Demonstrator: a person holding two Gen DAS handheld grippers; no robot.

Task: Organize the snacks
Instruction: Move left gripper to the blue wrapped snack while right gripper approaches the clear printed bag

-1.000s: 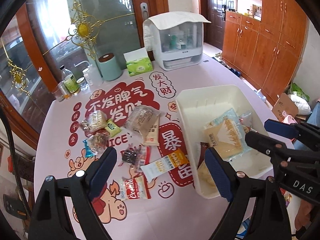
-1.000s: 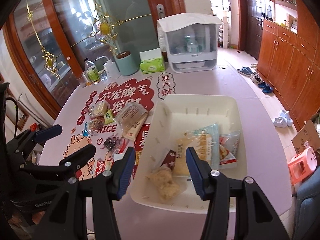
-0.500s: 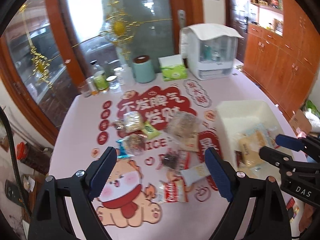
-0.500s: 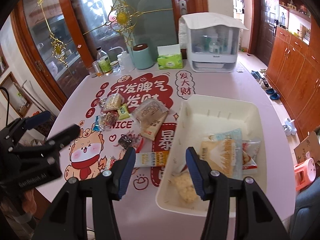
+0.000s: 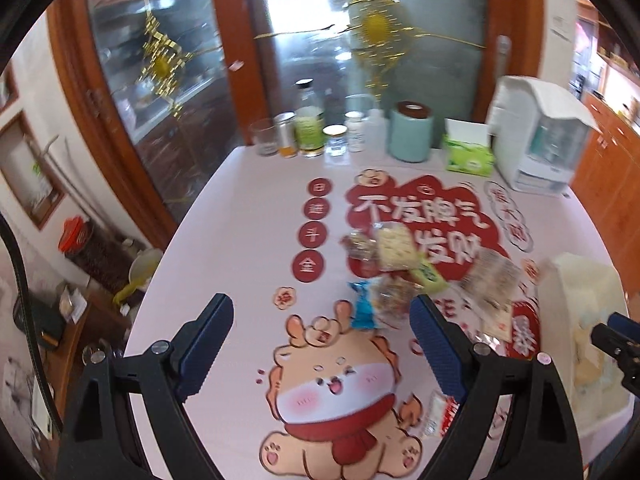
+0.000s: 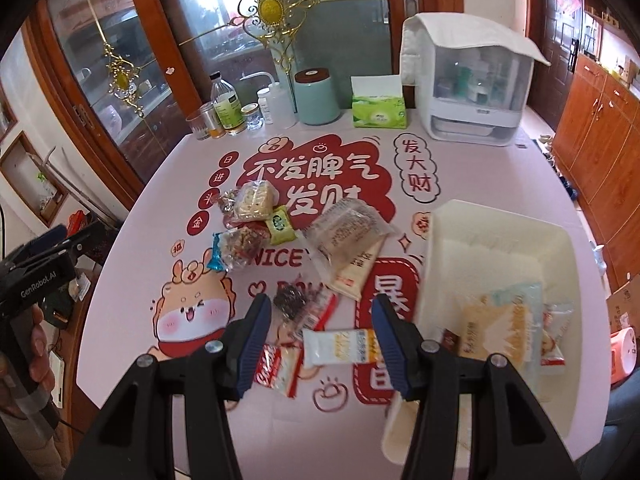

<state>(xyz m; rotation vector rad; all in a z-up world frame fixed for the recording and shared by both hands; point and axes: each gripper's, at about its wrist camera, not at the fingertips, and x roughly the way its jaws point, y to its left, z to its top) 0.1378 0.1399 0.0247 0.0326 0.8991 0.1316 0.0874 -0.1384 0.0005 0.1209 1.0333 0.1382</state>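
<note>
Several snack packets lie on the pink printed table. A white and yellow packet (image 6: 340, 347) lies between the fingers of my open, empty right gripper (image 6: 320, 340), with a red and white packet (image 6: 278, 368) and a dark packet (image 6: 292, 302) beside it. The white bin (image 6: 496, 240) at the right holds several packets. My left gripper (image 5: 320, 340) is open and empty above the cartoon dog print, left of a blue-ended packet (image 5: 378, 306), which also shows in the right wrist view (image 6: 236, 248). The bin's edge (image 5: 580, 280) shows at the right.
Bottles and jars (image 6: 228, 114), a teal canister (image 6: 318, 96), a green tissue box (image 6: 378, 110) and a white cabinet box (image 6: 472, 88) stand along the table's far edge. Glass doors stand behind. The table's left edge drops to floor clutter (image 5: 80, 300).
Both grippers have swung left, away from the bin. The left one now faces the table's left half; the right one has moved from over the bin to the loose packets.
</note>
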